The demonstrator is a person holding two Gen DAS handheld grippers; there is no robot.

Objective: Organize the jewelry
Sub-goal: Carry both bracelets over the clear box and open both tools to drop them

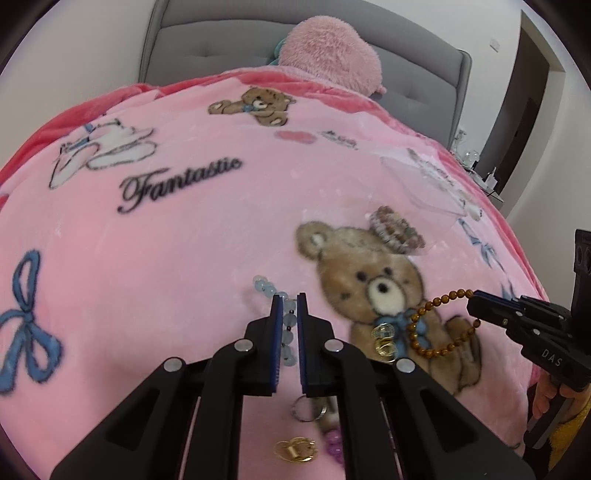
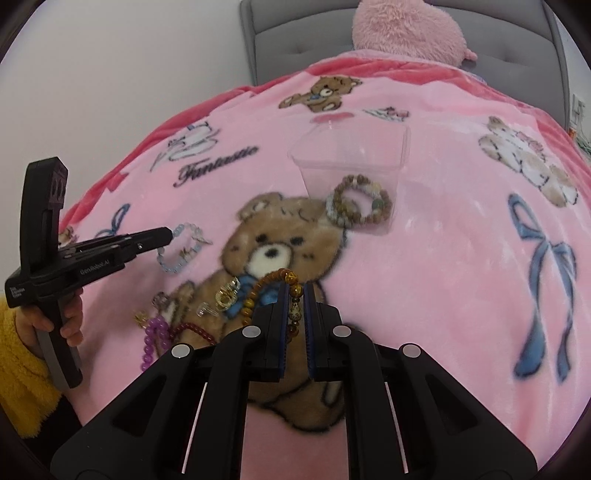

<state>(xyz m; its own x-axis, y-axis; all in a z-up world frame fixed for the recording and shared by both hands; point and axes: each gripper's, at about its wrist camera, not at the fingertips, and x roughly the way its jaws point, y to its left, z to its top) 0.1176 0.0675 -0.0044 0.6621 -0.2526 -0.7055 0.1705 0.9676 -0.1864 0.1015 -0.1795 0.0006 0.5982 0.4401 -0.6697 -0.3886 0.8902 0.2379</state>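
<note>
My left gripper is shut on a pale blue bead bracelet, which hangs from it over the pink blanket; it also shows in the right wrist view with the left gripper at its edge. My right gripper is shut on a brown bead bracelet, seen as an amber loop in the left wrist view beside the right gripper. A clear plastic box lies beyond, with brown and grey bead bracelets in it.
Loose jewelry lies on the blanket: gold and clear rings, a purple bead bracelet, a dark red bracelet, a gold piece. A pink plush and grey headboard stand behind.
</note>
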